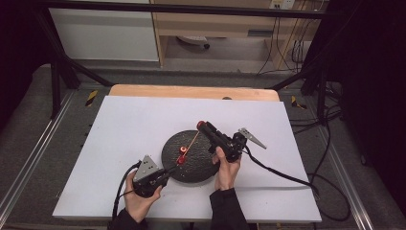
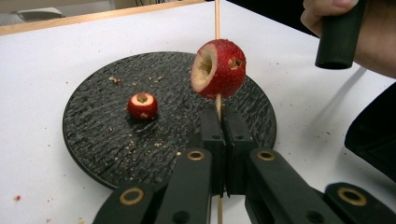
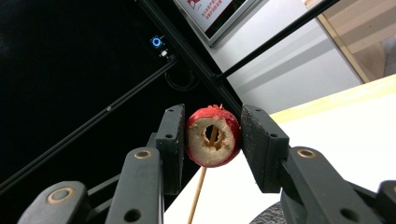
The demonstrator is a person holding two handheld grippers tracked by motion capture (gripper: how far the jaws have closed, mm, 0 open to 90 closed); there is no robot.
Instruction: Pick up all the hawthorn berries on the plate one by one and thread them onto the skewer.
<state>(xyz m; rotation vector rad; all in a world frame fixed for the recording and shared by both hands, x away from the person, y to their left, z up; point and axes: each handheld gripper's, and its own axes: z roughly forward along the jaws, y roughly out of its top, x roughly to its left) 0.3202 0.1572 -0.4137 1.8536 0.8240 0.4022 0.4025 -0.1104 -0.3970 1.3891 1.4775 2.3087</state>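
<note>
A thin wooden skewer (image 1: 191, 143) slants over the black round plate (image 1: 196, 170). My left gripper (image 1: 168, 170) is shut on its lower end; in the left gripper view the jaws pinch the skewer (image 2: 217, 28) just below a cored red fruit (image 2: 219, 69) threaded on it. My right gripper (image 1: 202, 125) is shut on a second cored red fruit (image 3: 213, 136) at the skewer's upper end. There the skewer (image 3: 198, 191) passes through the fruit's hole, with its tip poking out at the top. A third, smaller cored fruit (image 2: 142, 105) lies on the plate (image 2: 93, 140).
The plate sits on a white sheet (image 1: 124, 129) over a wooden table (image 1: 191, 91), with crumbs (image 2: 135, 147) scattered on it. Cables (image 1: 282, 175) trail from both grippers. A black frame bar (image 1: 191, 8) runs across the far side.
</note>
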